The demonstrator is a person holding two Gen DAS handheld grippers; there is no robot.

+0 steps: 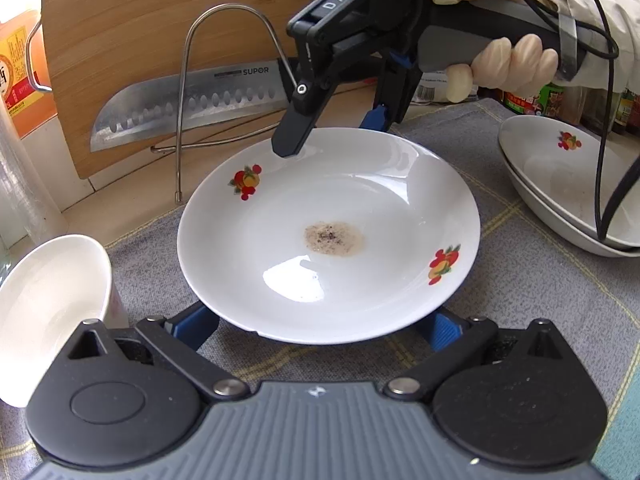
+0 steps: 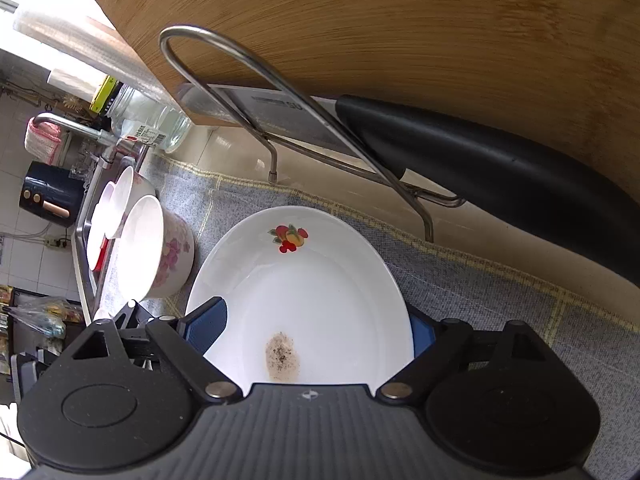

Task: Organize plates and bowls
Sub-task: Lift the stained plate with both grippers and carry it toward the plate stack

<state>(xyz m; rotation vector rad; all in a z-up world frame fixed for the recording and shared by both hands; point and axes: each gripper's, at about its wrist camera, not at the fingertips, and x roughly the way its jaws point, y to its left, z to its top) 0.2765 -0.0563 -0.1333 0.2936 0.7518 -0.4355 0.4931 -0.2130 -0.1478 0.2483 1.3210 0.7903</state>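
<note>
The right claw stands spread wide over the far rim of the plate, one finger touching it. The left claw is spread too, its fingers flanking the plate's near edge; whether they press it, I cannot tell.

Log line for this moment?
right gripper: open, astride rim of fruit-print plate | left gripper: open, at opposite rim | plate: soiled, on grey cloth
</note>
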